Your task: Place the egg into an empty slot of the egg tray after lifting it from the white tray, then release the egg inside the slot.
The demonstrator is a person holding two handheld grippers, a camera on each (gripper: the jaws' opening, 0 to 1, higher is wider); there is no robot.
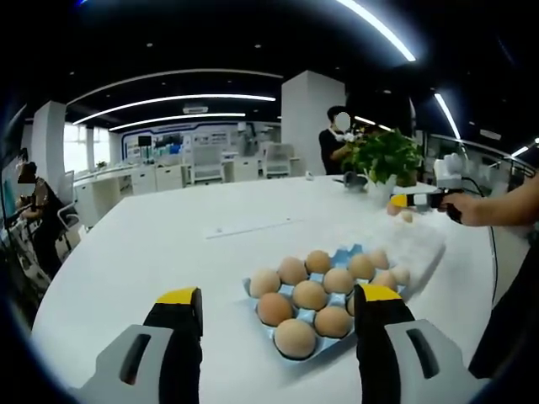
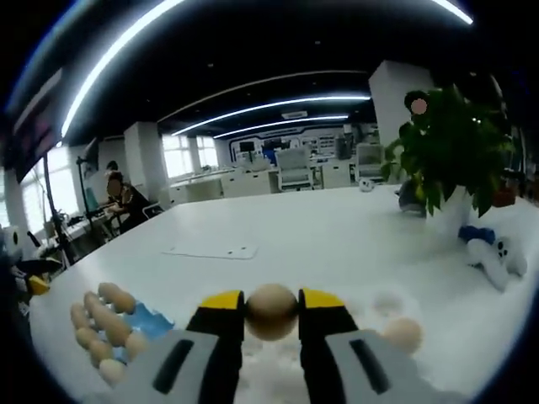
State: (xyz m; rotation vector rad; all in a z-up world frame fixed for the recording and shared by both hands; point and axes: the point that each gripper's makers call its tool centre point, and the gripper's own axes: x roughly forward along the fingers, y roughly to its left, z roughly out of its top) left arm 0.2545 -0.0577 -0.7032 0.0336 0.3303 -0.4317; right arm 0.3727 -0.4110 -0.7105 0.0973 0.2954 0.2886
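In the right gripper view, my right gripper (image 2: 271,305) is shut on a tan egg (image 2: 271,310), held above the white tray (image 2: 271,364). One loose egg (image 2: 404,333) lies in that tray to the right. The blue egg tray (image 2: 150,321) with several eggs sits low on the left. In the left gripper view, the blue egg tray (image 1: 347,252) lies just ahead of my open left gripper (image 1: 279,295), and bare blue shows at its far corner. Beyond it is the white tray (image 1: 421,244), with the right gripper (image 1: 402,202) held in a hand above its far end.
A big white table (image 1: 168,236) carries everything. A potted plant (image 2: 446,143) and a blue-and-white plush toy (image 2: 493,249) stand at the right. A flat sheet (image 2: 210,251) lies mid-table. A person (image 1: 335,139) stands behind the table, and another sits at far left (image 2: 122,202).
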